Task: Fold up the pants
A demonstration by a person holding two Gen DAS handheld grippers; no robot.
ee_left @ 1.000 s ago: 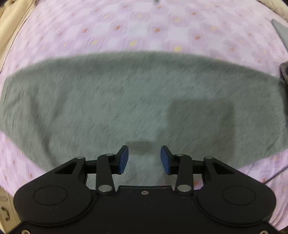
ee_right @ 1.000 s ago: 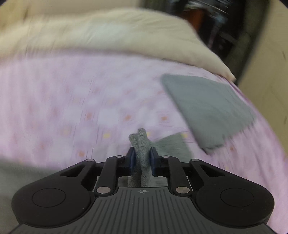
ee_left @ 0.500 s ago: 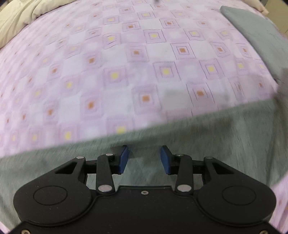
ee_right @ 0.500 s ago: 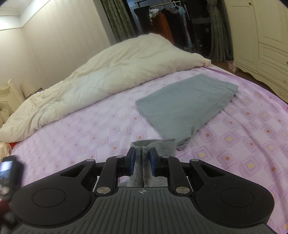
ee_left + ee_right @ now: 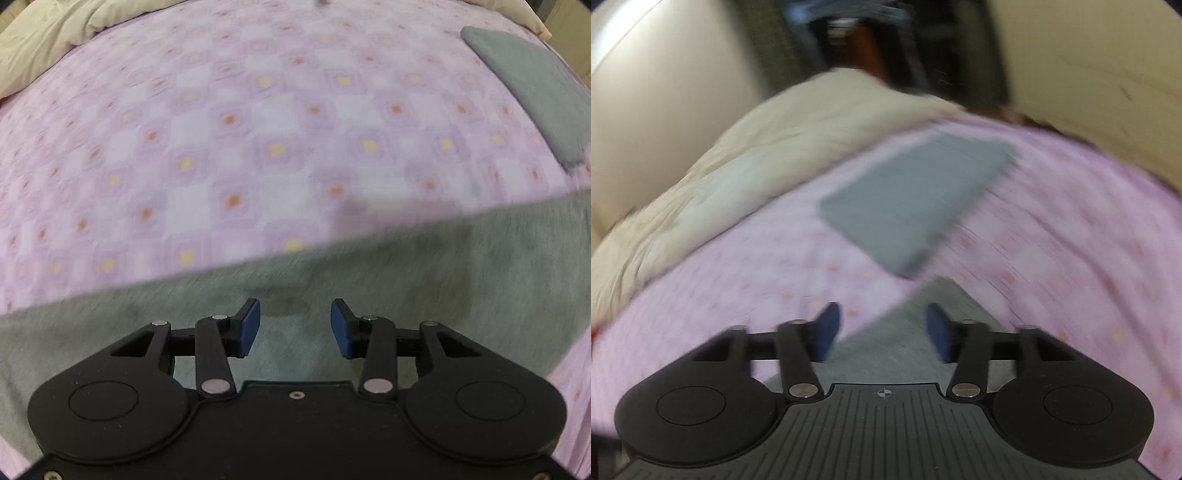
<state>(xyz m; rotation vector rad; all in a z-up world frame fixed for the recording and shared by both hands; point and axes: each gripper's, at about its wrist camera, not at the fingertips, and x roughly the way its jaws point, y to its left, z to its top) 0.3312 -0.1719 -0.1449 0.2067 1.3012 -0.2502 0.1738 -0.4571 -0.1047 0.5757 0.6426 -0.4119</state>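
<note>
Two tools spread, nothing pinched: right tool (image 5: 882, 328) just opened, releasing grey knit pants (image 5: 406, 280) on bed. Fold laid; next I regrasp an end.

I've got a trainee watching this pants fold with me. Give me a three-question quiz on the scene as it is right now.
1. True or false: the right claw is gripping the grey pants.
2. What lies between the left claw pads: A) pants fabric pinched, B) nothing held, C) the quilt?
3. What already lies folded on the purple bedsheet?

Key: 1. False, its jaws just opened and the pads stand apart. 2. B. 3. A folded grey garment.
</note>
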